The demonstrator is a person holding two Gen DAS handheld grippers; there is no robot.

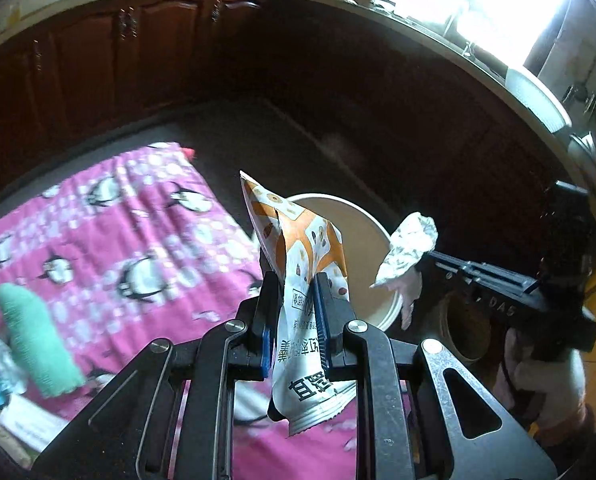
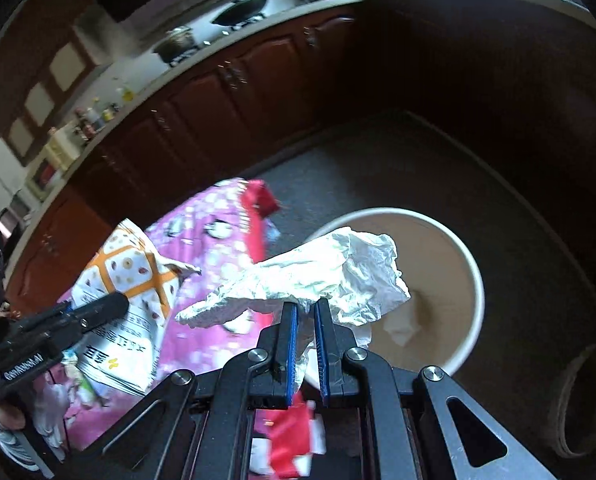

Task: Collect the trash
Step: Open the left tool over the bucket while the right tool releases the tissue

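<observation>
A: The wrapper in the left gripper looks like glossy printed plastic film, creased. The gripper's arms are matt black, with bright metal pins.

B: And the wad in the right gripper?

A: Crumpled foil, silvery and shiny. The bucket is smooth and matt inside, with a white rim.

B: The cloth?

A: Soft pink fabric, printed with penguins. The cabinets are dark wood with a slight sheen.
</observation>
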